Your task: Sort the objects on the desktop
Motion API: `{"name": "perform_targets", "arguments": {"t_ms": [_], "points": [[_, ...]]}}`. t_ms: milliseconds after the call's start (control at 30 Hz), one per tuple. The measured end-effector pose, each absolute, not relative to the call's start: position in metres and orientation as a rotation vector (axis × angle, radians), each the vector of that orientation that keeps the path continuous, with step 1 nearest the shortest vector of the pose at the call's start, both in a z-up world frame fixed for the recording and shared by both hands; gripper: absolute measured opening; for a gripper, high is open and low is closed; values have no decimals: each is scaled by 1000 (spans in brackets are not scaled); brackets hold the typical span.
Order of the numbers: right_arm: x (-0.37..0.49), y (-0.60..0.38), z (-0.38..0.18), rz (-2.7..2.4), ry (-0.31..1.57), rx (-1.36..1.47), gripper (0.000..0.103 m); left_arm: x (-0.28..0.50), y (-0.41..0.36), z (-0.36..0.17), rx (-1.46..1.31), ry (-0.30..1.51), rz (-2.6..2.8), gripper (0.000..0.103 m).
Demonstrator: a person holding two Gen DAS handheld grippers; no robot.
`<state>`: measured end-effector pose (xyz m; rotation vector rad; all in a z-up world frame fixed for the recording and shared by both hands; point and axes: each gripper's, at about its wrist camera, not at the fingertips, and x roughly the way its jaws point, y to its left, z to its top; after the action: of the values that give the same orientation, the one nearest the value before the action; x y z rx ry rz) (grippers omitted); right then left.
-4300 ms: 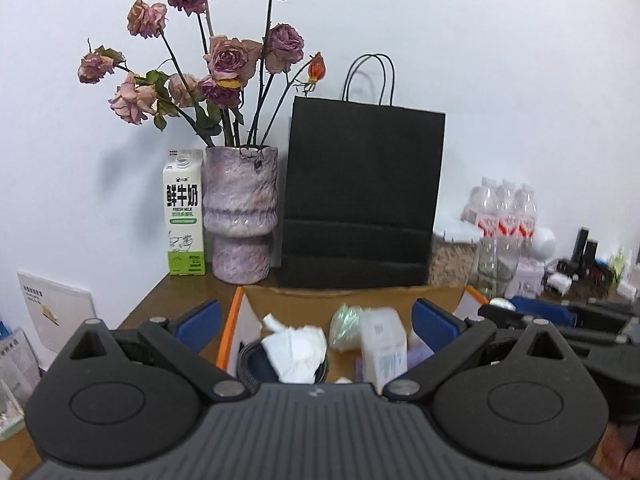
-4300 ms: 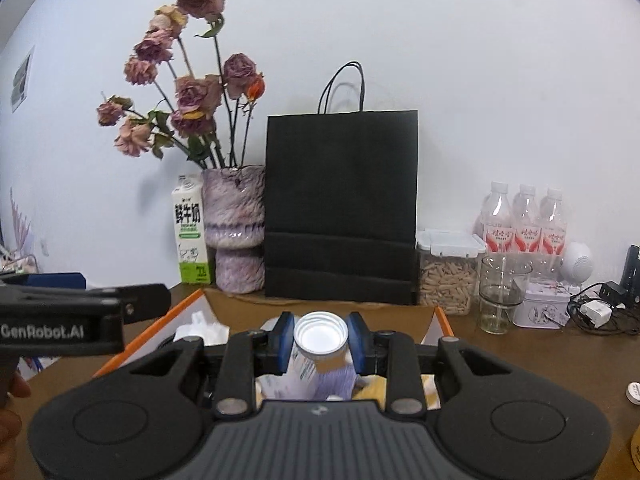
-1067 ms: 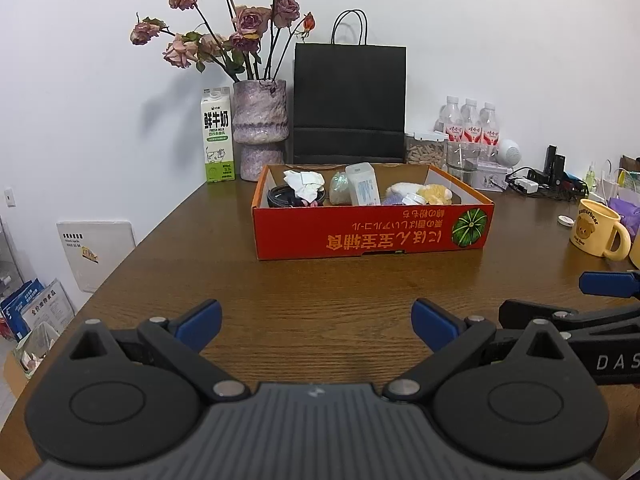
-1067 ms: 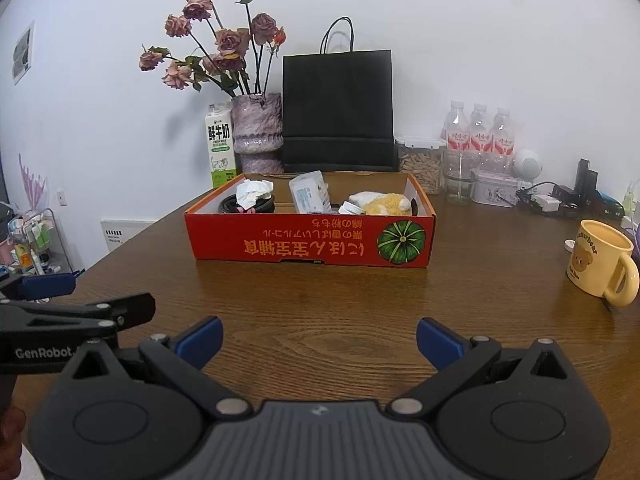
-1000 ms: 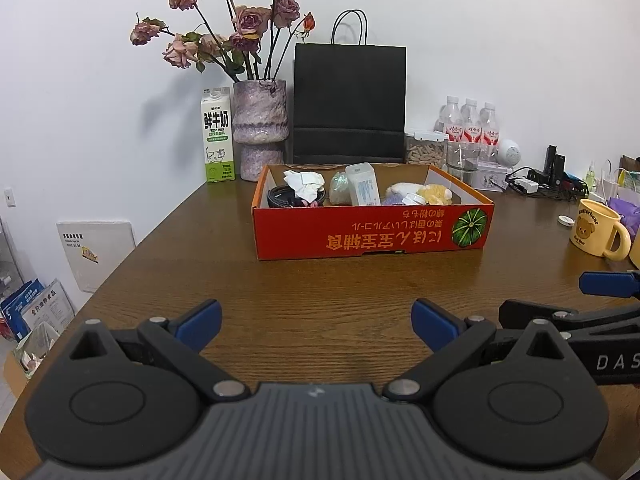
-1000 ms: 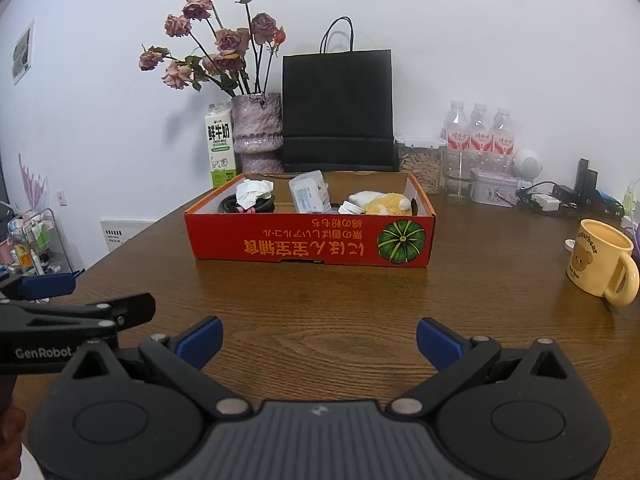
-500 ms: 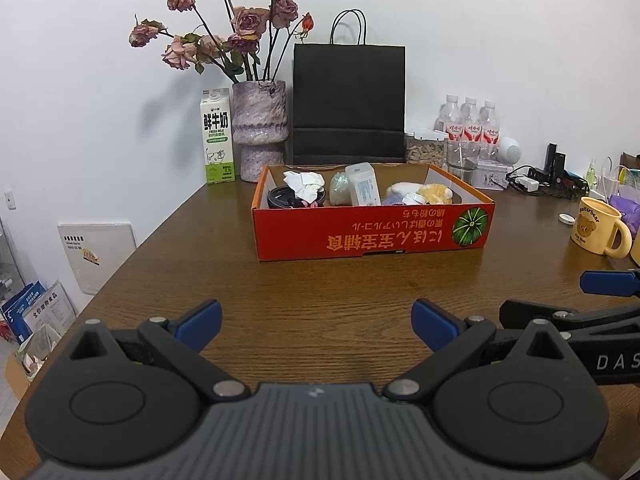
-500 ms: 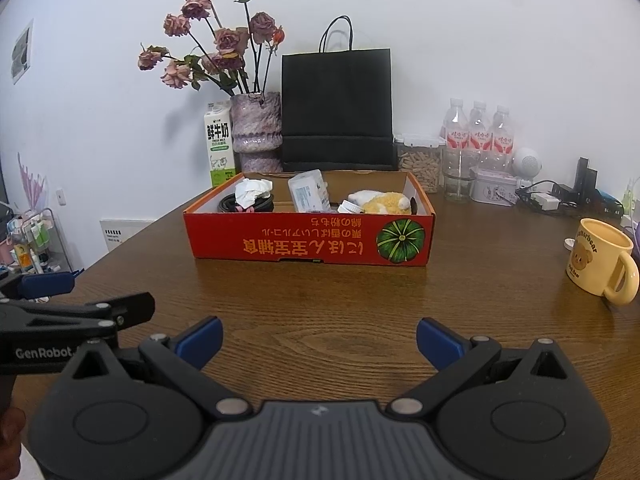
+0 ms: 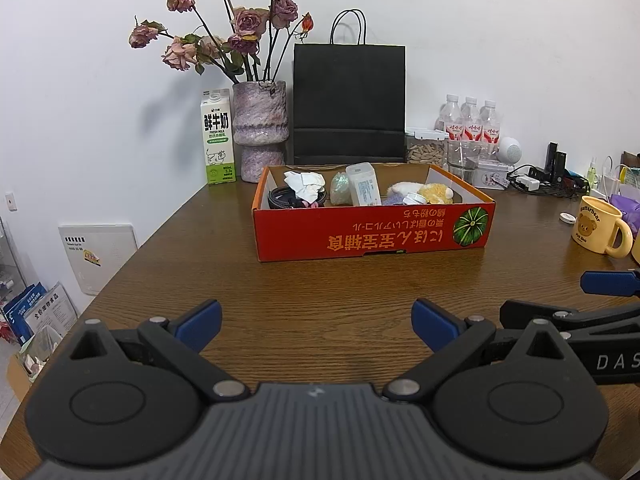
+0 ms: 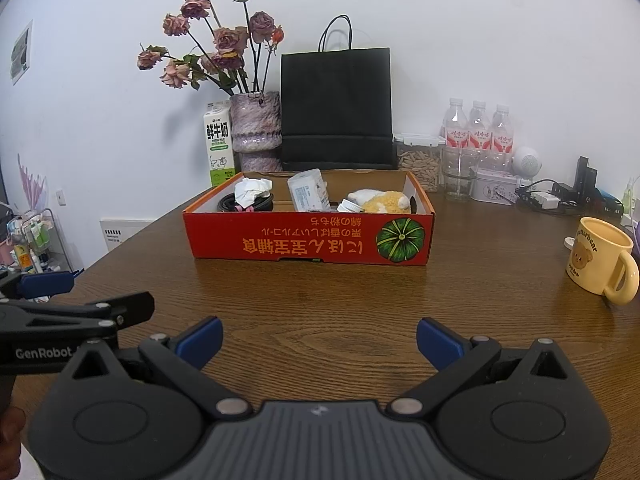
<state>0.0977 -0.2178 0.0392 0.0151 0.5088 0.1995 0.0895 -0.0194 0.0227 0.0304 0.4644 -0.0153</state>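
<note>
A red cardboard box (image 9: pixel 372 236) (image 10: pixel 308 240) stands in the middle of the wooden table. In it lie a black cable coil (image 9: pixel 282 199), crumpled white paper (image 9: pixel 305 182), a white bottle (image 9: pixel 363 189) (image 10: pixel 309 195) and a yellow plush toy (image 9: pixel 436 193) (image 10: pixel 386 201). My left gripper (image 9: pixel 316 322) is open and empty, low over the table well in front of the box. My right gripper (image 10: pixel 320 338) is open and empty beside it, also in front of the box.
Behind the box stand a milk carton (image 9: pixel 217 136), a vase of dried roses (image 9: pixel 260 130), a black paper bag (image 9: pixel 349 104), water bottles (image 9: pixel 470 122) and a glass (image 10: pixel 458 174). A yellow mug (image 10: pixel 600 260) sits at the right. Table edge falls off at left.
Since 4.3 s ago both grippers have drawn back from over the box, and the right one has let go of the white bottle. In the last second almost nothing moves.
</note>
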Motion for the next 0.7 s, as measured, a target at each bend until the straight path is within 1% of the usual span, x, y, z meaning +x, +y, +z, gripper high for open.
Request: {"name": "perform_targets", "arguments": {"t_ms": [700], "points": [[97, -218, 39, 198, 513, 15, 103, 90, -21, 22, 44, 463, -11, 103]]}}
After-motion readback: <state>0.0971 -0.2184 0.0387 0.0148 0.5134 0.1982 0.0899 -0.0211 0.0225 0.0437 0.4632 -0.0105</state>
